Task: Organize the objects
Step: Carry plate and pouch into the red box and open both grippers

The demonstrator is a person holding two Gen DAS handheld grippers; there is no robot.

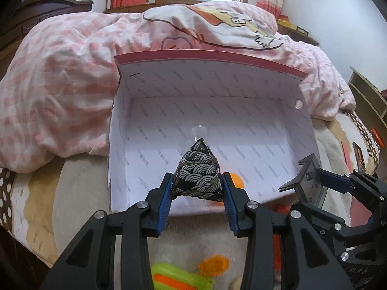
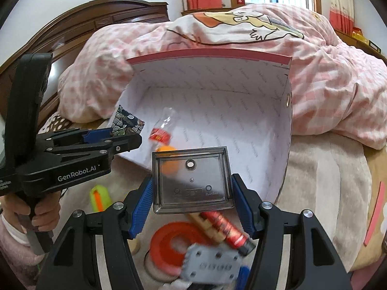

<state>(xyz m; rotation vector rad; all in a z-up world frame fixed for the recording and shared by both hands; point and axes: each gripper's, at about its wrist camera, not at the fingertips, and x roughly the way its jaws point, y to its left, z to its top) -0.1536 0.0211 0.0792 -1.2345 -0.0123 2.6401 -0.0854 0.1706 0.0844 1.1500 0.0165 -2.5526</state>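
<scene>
Ahead of both grippers: 1 white box [image 1: 241, 111], open, on the bed; inside, 1 clear bottle [image 2: 162, 128] with red label and 1 orange ball [image 2: 167, 162]. Left gripper [image 1: 197, 186]: pinching 1 dark wave-patterned pouch [image 1: 198, 174], pyramid-shaped, above the box's near edge. Right gripper [image 2: 192, 188]: clamped on 1 smoky clear tray [image 2: 192, 178], rectangular, at the box's front.

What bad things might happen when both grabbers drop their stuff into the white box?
1. The right gripper holds the smoky plastic tray only by its side edges, so it may tip or slip out.
2. An orange ball and a clear bottle already lie in the box; the patterned pouch from the left gripper might land on them.
3. The two grippers are close together and may bump.
</scene>
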